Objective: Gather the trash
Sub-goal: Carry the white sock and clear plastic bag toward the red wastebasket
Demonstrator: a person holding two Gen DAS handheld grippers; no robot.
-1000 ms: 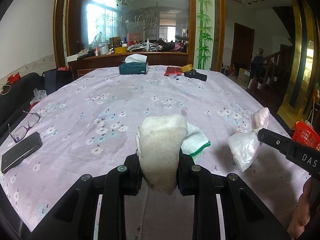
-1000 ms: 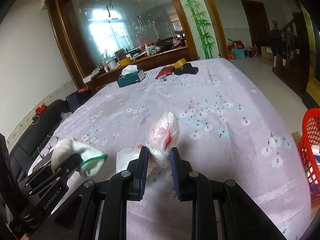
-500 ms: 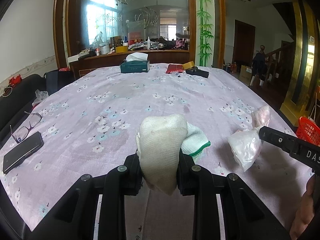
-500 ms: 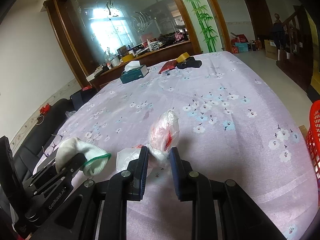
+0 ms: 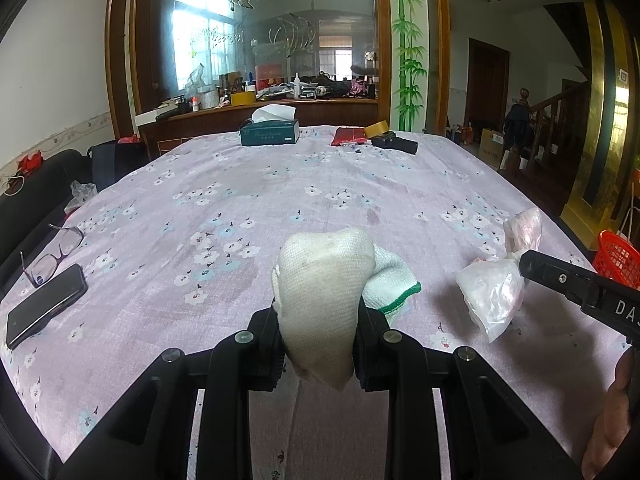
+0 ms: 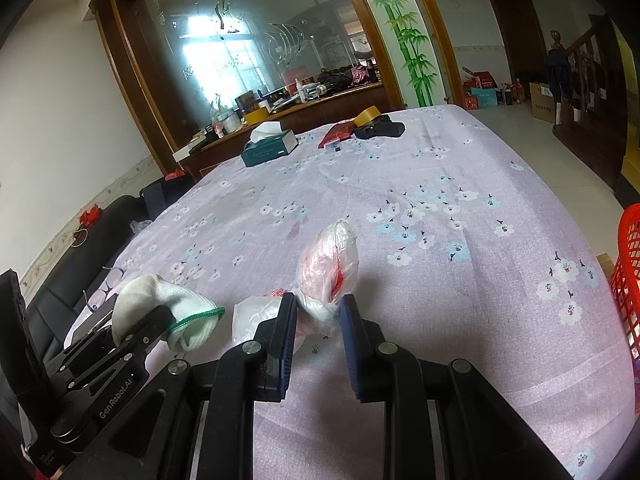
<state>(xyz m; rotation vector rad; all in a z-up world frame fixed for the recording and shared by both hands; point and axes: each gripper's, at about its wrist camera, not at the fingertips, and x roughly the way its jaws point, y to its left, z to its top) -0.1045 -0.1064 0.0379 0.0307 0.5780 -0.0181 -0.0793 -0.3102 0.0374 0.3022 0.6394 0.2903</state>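
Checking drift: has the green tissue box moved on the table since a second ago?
No. The green tissue box sits at the far table edge, left of the red packet, as before.

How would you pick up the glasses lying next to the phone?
Grip the glasses at the bridge between the lenses, coming straight down from above. They lie flat on the tablecloth beside the phone, so the thin bridge probably fits the jaws best.

Left gripper (image 5: 318,328) clamped, right gripper (image 6: 318,312) clamped, side by side
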